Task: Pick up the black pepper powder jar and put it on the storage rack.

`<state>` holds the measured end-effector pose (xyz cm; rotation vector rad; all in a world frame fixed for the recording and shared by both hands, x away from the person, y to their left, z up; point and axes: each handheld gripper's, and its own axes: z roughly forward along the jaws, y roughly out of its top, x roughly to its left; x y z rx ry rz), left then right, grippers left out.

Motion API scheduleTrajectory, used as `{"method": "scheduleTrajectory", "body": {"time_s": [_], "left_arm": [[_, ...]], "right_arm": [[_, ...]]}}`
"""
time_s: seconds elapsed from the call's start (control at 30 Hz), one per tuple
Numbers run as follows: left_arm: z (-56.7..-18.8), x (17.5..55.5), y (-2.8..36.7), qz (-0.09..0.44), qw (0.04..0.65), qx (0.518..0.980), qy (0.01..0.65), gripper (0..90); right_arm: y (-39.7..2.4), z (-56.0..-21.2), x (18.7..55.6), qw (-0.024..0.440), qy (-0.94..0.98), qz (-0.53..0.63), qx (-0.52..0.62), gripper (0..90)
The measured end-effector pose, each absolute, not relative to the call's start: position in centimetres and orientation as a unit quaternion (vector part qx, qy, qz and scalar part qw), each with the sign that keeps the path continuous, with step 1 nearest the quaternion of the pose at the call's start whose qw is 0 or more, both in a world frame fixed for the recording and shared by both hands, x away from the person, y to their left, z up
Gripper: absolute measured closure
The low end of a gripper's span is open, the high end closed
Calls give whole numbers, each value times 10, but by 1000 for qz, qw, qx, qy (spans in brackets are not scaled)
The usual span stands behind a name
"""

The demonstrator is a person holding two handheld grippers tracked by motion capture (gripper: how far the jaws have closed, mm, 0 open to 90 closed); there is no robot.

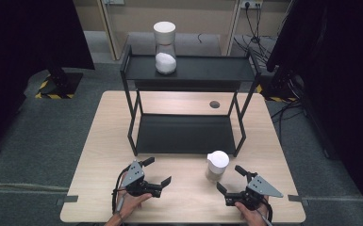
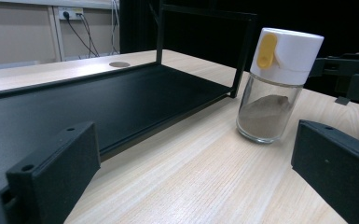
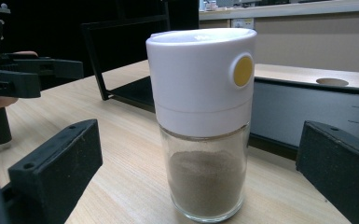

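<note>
Left hand-held gripper [image 1: 159, 172] and right hand-held gripper [image 1: 231, 179]: jaws spread wide, empty, low over tabletop [image 1: 188, 202]. Brown-powder jar [image 1: 216, 166]: upright before right gripper, beside black rack [image 1: 186, 134]. White-powder jar [image 1: 165, 47]: upright on rack's top shelf.

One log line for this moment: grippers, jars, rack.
left gripper open, empty | right gripper open, facing brown-powder jar on table | white-powder jar on rack top shelf
</note>
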<state>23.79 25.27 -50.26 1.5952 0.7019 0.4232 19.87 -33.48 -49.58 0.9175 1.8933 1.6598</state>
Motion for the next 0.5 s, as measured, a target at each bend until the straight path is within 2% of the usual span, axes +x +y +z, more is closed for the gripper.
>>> {"method": "scheduleTrajectory", "body": {"time_s": [0.5], "left_arm": [[-504, 239, 254, 180, 625, 695, 308, 3]], "right_arm": [[-328, -494, 209, 235, 689, 603, 324, 20]]}}
